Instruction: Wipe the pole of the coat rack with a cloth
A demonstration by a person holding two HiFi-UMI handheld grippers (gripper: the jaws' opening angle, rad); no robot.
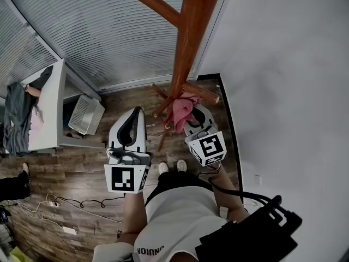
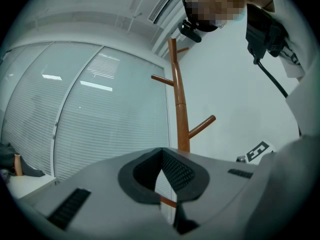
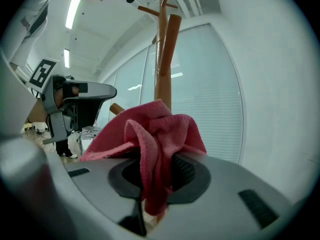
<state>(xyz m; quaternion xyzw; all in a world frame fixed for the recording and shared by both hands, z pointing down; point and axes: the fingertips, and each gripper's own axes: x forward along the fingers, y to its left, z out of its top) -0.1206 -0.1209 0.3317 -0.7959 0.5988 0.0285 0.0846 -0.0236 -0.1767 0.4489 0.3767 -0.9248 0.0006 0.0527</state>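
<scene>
Right gripper view is showing the right gripper pinching a bunched pink cloth between its jaws, with the folds spilling up over the pads. The wooden pole of the coat rack is rising just behind the cloth. Whether fabric is actually pressing on wood I cannot tell from here.

Left gripper view is showing the left gripper with its jaws pressed together on nothing, pointing up toward the pole and standing apart from it.

Head view is placing the cloth low on the pole, where short struts are branching out above the floor. The right gripper is holding just behind the cloth. The left gripper is idling to its left, near the rack but clear of it. The rack is standing at the floor's far corner, where the window blinds are meeting the white wall. A white basket and a table are sitting along the floor's left edge.

The step in hand is looking like the wipe itself, starting on the pole's lower stretch. The next move is calling for firm pressure of cloth on wood and a stroke along the pole. The pinch needs to be staying tight, and the path needs to be steering round the struts and the peg higher up.
</scene>
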